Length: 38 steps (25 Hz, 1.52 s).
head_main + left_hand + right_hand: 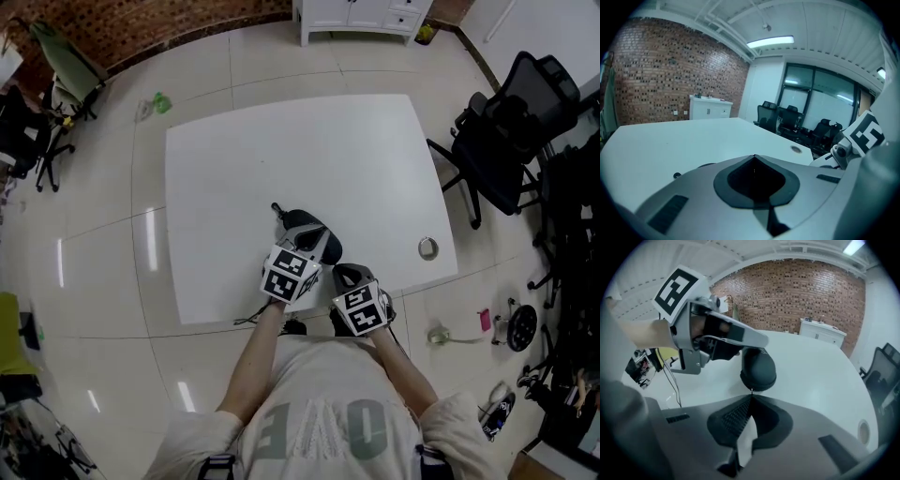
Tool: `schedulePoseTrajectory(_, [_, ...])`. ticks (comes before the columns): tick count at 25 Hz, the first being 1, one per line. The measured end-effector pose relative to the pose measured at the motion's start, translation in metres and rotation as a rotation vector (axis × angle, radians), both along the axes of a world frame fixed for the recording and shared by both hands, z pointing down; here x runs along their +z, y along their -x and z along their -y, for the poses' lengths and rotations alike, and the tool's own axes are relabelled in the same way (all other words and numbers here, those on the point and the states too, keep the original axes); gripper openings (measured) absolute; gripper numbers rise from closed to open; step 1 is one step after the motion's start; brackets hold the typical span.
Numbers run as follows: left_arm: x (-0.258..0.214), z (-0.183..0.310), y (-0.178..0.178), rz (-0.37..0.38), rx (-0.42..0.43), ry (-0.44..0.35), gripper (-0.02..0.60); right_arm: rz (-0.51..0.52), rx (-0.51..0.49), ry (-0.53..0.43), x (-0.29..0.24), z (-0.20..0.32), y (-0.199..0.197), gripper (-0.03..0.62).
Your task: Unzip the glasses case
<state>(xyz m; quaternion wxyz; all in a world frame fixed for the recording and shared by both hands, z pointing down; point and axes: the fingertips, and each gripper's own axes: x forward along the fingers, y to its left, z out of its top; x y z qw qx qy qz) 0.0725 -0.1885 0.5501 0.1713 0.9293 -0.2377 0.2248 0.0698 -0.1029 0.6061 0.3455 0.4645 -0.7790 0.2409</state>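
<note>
A dark oval glasses case (315, 232) (758, 367) lies on the white table (281, 150) near its front edge. My left gripper (298, 246) (761, 344) reaches over the top of the case with its jaws shut (754, 157); its own view shows nothing between them, only a dark sliver of the case (707, 165) below. My right gripper (342, 270) (751, 393) is at the case's near end. It is shut, and its tips pinch a thin sliver that looks like the zipper pull (751, 390).
A round cable grommet (427, 247) (864, 430) sits in the table at the right. A small black cord end (276, 206) pokes out beyond the case. Black office chairs (506, 131) stand to the right, and a white cabinet (361, 14) stands past the table.
</note>
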Motion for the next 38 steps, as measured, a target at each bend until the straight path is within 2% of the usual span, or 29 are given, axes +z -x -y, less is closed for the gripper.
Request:
schedulePoseTrajectory(4, [0.004,-0.005,-0.006,0.089,0.003,-0.007,-0.005,0.011,-0.184,-0.004,-0.001,-0.008,0.037,-0.002])
schedulePoseTrajectory(7, [0.015,-0.01,0.006,0.141,-0.004,0.019,-0.005,0.005,-0.236,0.017,0.008,-0.013,0.045,-0.002])
schedulePoseTrajectory(14, [0.017,-0.008,0.019,0.047,-0.07,0.078,-0.005,0.022,-0.261,0.031,0.012,-0.015,0.044,-0.002])
schedulePoseTrajectory(20, [0.016,-0.009,0.021,0.025,-0.103,0.089,-0.005,0.028,-0.244,0.042,0.005,-0.017,0.037,-0.002])
schedulePoseTrajectory(22, [0.016,-0.009,0.023,0.014,-0.115,0.093,-0.005,-0.017,-0.262,0.029,0.007,-0.017,0.041,0.0])
schedulePoseTrajectory(26, [0.017,-0.008,0.022,0.004,-0.125,0.104,-0.005,-0.146,-0.284,-0.067,0.014,-0.013,0.041,0.0])
schedulePoseTrajectory(30, [0.017,-0.009,0.02,-0.005,-0.128,0.11,-0.005,-0.103,-0.244,-0.039,0.018,-0.013,0.046,0.0])
schedulePoseTrajectory(34, [0.016,-0.009,0.024,-0.011,-0.121,0.114,-0.005,-0.129,-0.234,-0.052,0.016,-0.014,0.05,0.0])
schedulePoseTrajectory(35, [0.016,-0.009,0.024,-0.011,-0.12,0.114,-0.005,-0.109,-0.214,-0.05,0.015,-0.014,0.051,0.0])
schedulePoseTrajectory(38, [0.016,-0.009,0.022,-0.015,-0.118,0.121,-0.005,0.039,-0.098,0.006,0.011,-0.015,0.053,0.015])
